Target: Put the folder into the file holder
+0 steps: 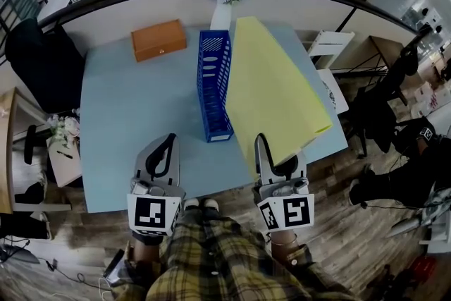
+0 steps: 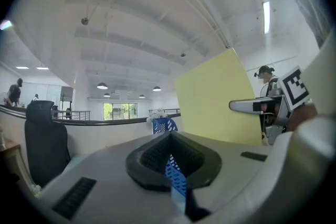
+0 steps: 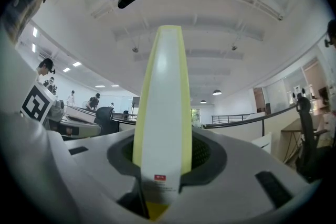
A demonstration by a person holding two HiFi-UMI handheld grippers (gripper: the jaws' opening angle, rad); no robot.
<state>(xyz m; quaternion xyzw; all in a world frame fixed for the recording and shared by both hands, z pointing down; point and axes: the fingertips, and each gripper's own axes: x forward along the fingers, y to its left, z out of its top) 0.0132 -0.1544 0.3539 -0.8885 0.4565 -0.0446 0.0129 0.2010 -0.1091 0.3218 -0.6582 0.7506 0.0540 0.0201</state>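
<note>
The folder (image 1: 275, 88) is matt, the file holder (image 1: 213, 81) plastic (box (image 1: 158, 40) looks wooden)

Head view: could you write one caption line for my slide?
Right gripper holds the yellow folder beside the blue file holder on the table; left gripper shut, empty.

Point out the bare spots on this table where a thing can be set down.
Widest bare patch: the light blue table left of the blue slotted file holder, in front of the orange wooden box. Crowded: right of the holder, where the yellow folder in the right gripper overhangs.
</note>
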